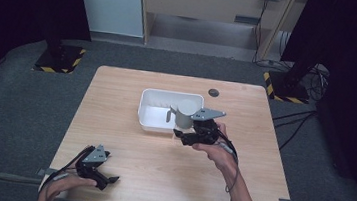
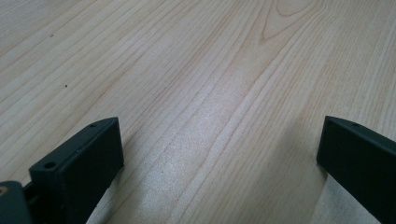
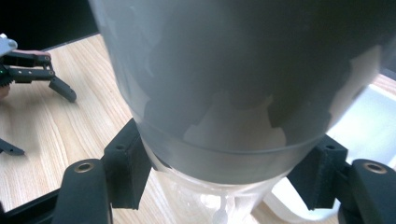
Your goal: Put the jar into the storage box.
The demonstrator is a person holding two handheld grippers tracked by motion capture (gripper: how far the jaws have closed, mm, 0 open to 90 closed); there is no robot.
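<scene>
1. Left hand-held gripper (image 1: 103, 177): parked at the near-left corner of the bench (image 1: 124, 165), person's left hand (image 1: 59, 188) on it. Jaws spread wide, nothing between them; the left gripper view looks along them at bare wood grain. Idle, no part in the work as it stands.
2. White tub (image 1: 153, 109): sits mid-bench, slightly toward the far side, open top. Interior looks empty apart from what hangs over its near-right corner.
3. Grey cup (image 1: 183, 115): upright, handle to the left, at the tub's near-right corner. Can't tell from the high view whether it is lifted clear or resting on the tub floor.
4. Right hand-held gripper (image 1: 189, 133): jaws clamped on the cup's lower body, one jaw on each side, as the right gripper view confirms (image 3: 219, 93). Person's right hand (image 1: 216, 152) grips it from the near side.
5. Progress, my read: grasp is done and the cup is at the tub. Remaining: set it down or lift it out (direction not clear), then let go and pull back.
</scene>
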